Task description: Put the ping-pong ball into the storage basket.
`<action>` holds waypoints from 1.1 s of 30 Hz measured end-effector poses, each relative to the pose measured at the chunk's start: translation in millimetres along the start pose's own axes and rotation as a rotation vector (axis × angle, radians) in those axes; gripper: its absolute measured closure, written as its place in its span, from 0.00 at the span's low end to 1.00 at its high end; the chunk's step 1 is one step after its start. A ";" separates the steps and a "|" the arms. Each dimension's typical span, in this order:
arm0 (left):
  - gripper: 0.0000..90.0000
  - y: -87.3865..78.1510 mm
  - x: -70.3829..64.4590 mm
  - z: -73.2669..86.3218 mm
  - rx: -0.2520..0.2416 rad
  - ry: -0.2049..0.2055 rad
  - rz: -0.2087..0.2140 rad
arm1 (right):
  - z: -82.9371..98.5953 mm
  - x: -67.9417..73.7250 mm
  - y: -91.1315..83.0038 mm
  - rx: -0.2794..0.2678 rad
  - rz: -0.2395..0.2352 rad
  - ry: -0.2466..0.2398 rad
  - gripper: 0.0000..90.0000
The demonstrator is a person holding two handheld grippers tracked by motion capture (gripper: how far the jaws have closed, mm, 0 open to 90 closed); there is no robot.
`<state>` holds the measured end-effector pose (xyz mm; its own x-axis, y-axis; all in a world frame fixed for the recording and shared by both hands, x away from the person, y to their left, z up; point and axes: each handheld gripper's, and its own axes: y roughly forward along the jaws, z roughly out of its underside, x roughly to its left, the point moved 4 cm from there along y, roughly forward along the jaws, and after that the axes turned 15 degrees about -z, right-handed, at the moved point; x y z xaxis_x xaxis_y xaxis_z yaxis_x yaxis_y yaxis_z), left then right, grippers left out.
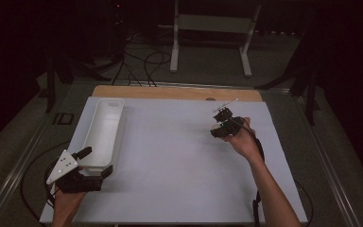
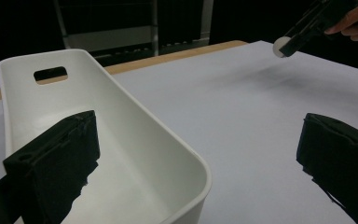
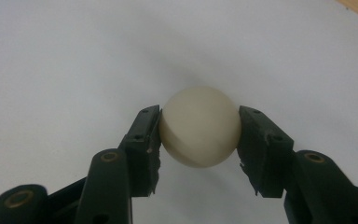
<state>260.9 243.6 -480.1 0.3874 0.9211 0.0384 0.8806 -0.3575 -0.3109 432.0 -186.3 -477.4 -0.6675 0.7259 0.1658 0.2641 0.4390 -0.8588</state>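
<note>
A cream-white ball point(image 3: 200, 126) is clamped between the two jaws of my right gripper point(image 3: 199, 128), which is shut on it. In the high view my right gripper point(image 1: 222, 119) is at the right back of the table. From the left gripper view the ball point(image 2: 279, 46) hangs a little above the table. A long white bin point(image 1: 111, 99) lies along the table's left side. My left gripper point(image 1: 97, 161) stands open at the bin's near end. One jaw is inside the bin point(image 2: 135, 121) and the other is outside its right wall; nothing is gripped by the left gripper point(image 2: 200, 163).
The white tabletop point(image 1: 170, 156) spreads between the bin and the right hand. A wooden strip point(image 1: 170, 92) runs along its far edge. Beyond it, cables point(image 1: 142, 66) and a white stand point(image 1: 212, 28) are on the floor.
</note>
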 end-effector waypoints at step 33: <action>0.00 0.3 -0.1 0.4 -0.002 0.001 0.000 | -24.3 21.4 -9.7 -0.014 -0.005 -0.072 0.56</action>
<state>261.0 243.5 -480.5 0.3878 0.9209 0.0391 0.8812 -0.3580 -0.3086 432.1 -162.2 -453.7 -0.7170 0.6840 0.1347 0.2701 0.4506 -0.8509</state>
